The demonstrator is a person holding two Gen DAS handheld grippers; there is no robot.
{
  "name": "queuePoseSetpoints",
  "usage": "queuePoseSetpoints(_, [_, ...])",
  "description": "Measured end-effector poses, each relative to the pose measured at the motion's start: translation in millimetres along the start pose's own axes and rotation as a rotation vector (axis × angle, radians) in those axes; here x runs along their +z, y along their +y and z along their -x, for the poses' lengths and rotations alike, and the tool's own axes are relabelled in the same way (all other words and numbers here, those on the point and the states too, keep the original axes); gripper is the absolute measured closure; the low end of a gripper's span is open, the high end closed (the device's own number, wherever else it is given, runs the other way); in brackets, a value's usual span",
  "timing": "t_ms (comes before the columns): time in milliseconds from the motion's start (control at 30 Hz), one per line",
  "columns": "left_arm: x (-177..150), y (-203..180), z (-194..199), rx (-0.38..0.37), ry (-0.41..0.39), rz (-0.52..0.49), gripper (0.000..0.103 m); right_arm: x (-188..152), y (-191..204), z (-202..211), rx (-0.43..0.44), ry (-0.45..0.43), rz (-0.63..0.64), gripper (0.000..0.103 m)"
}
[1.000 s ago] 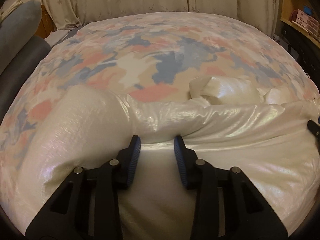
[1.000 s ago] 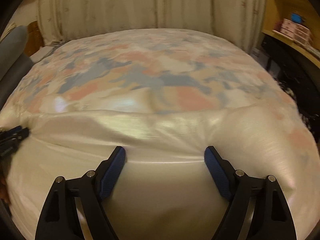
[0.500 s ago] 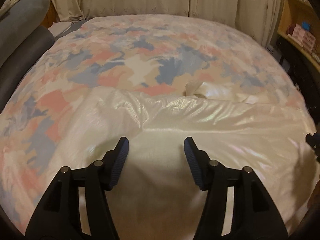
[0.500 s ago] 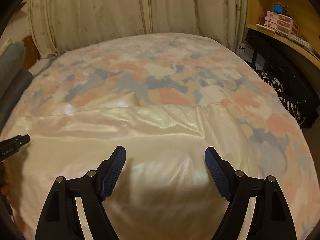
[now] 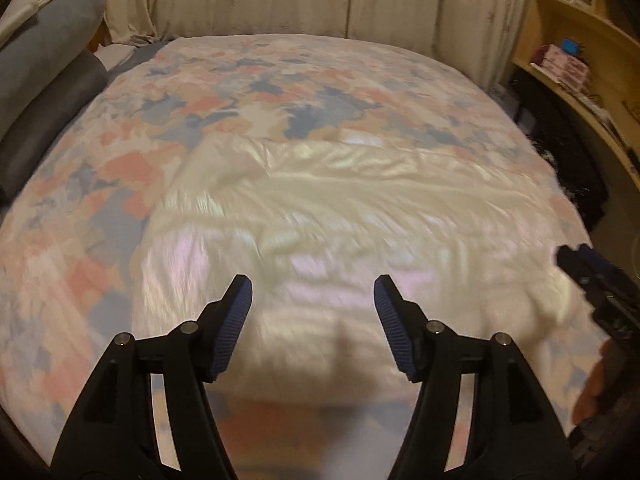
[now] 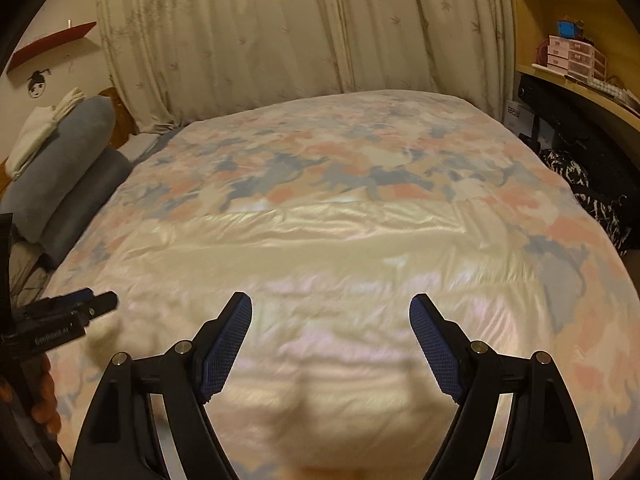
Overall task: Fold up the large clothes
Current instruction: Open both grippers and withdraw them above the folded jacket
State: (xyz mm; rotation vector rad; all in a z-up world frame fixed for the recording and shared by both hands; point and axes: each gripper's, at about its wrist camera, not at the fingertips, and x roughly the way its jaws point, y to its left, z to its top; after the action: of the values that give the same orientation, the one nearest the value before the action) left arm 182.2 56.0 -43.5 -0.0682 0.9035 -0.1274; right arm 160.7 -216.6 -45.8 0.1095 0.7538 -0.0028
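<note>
A large shiny cream garment [image 5: 328,216] lies spread across the near part of the bed, wrinkled and blurred by motion; it also shows in the right wrist view [image 6: 340,264]. My left gripper [image 5: 312,320] is open and empty, above the garment's near edge. My right gripper [image 6: 331,340] is open and empty, also above the near edge. The right gripper shows at the right edge of the left wrist view [image 5: 592,276]. The left gripper shows at the left edge of the right wrist view [image 6: 68,316].
The bed has a pastel patchwork cover [image 6: 340,152]. Grey bolsters [image 6: 68,176] with folded white cloth [image 6: 40,128] lie at the left. Curtains [image 6: 304,32] hang behind. A desk and shelves [image 6: 572,64] and dark bags [image 6: 584,184] stand at the right.
Both grippers have drawn back and up from the garment. The left jaws opened wider and let go of the fold. The garment now lies flat on the bed.
</note>
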Motion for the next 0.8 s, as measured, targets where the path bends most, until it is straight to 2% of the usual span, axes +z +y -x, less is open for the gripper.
queuePoseSetpoints(133, [-31.6, -3.5, 24.5, -0.044, -0.01, 0.003, 0.042, -33.1, 25.6, 29.1, 0.009, -0.025, 0.027, 0.021])
queuePoseSetpoints(200, [-46.5, -2.7, 32.1, -0.062, -0.008, 0.015, 0.042, -50.5, 39.7, 38.8, 0.005, -0.027, 0.05, 0.028])
queuePoseSetpoints(267, [-56.9, 0.4, 33.2, -0.088, 0.006, 0.034, 0.041, -64.3, 47.6, 44.1, 0.024, -0.011, 0.065, 0.043])
queuePoseSetpoints(300, [-64.2, 3.7, 33.8, -0.116, 0.019, 0.055, 0.041, -71.5, 51.2, 46.2, 0.035, -0.003, 0.068, 0.045])
queuePoseSetpoints(367, [-68.0, 10.8, 26.2, -0.145, 0.041, 0.096, 0.04, -81.5, 56.0, 48.9, 0.053, 0.005, 0.072, 0.053])
queuePoseSetpoints(500, [-90.5, 34.6, 7.2, -0.19, 0.088, 0.222, 0.038, -100.1, 63.7, 50.7, 0.096, 0.02, 0.064, 0.056])
queuePoseSetpoints(567, [-101.2, 44.6, -1.8, -0.217, 0.109, 0.273, 0.038, -106.2, 65.6, 47.1, 0.106, 0.027, 0.075, 0.064])
queuePoseSetpoints(800, [-122.4, 77.3, -41.6, -0.251, 0.123, 0.426, 0.038, -106.2, 58.7, 12.1, 0.155, 0.08, 0.058, 0.066])
